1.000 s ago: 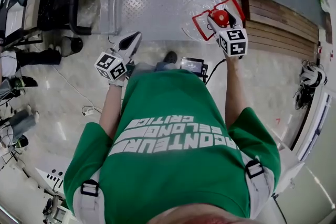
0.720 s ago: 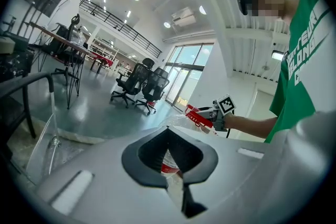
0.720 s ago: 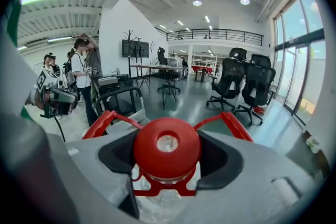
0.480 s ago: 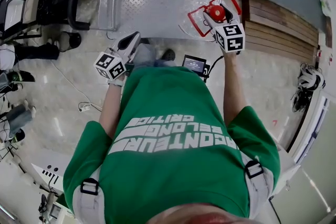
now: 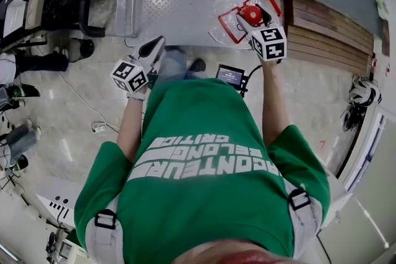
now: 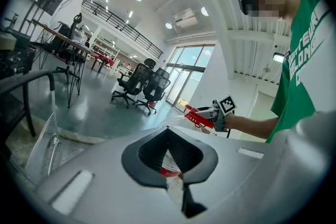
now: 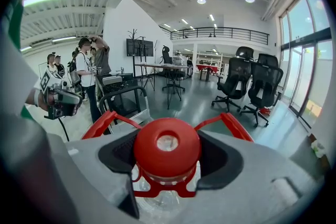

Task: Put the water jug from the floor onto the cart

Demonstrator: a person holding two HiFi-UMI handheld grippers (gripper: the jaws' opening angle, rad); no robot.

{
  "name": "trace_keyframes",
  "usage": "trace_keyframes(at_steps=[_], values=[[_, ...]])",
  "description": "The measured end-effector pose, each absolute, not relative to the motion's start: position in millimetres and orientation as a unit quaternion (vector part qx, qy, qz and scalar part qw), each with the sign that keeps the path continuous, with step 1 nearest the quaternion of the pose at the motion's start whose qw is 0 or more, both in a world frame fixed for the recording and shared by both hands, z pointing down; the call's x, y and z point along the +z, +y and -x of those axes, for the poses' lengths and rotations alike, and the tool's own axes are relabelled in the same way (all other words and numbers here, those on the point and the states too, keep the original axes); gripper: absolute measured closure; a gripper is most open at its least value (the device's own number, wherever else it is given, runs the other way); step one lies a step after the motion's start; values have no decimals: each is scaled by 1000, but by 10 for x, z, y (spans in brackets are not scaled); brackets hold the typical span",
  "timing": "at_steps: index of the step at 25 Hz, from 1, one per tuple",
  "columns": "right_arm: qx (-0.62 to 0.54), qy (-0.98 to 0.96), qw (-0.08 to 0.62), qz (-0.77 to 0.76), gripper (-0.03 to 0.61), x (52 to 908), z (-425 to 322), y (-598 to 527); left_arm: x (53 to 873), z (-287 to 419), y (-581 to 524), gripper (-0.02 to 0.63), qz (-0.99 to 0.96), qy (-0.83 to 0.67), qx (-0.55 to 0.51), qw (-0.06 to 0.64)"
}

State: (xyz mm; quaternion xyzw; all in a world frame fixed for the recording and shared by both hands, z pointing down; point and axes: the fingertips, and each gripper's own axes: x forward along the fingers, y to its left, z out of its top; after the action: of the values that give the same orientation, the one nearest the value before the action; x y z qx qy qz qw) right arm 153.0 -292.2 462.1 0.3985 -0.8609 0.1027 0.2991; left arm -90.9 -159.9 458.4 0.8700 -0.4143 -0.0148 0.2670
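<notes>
Item: water jug (image 5: 230,9) in carriage, over the near right corner of the cart (image 5: 179,3).

Step, by my reckoning: the lift from the floor (image 5: 309,89) is done and the set-down is not; the jug hangs off my right gripper (image 5: 249,18), its red handle swung out to the left. How high it rides above the chequer-plate deck I cannot tell. Next move, as I judge it: carry further in from the deck edge, lower upright until the base bears, then release. Right fingers (image 7: 223,161): closed on the neck just under the red cap (image 7: 167,147), pads on either side of it. Left gripper (image 5: 153,49): drawn together to a slit, holding nothing, low and left, well apart from the jug.
</notes>
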Motion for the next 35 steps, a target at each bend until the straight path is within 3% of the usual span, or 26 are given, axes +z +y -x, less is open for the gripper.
trace_keyframes(at_steps=[18, 35], values=[[116, -858, 331, -375, 278, 4862, -1111, -3493, 4671, 1328, -2192, 600, -857, -428, -11, 287], [130, -836, 414, -336, 278, 5630, -319, -4226, 4882, 2048, -3168, 600, -855, -406, -21, 324]])
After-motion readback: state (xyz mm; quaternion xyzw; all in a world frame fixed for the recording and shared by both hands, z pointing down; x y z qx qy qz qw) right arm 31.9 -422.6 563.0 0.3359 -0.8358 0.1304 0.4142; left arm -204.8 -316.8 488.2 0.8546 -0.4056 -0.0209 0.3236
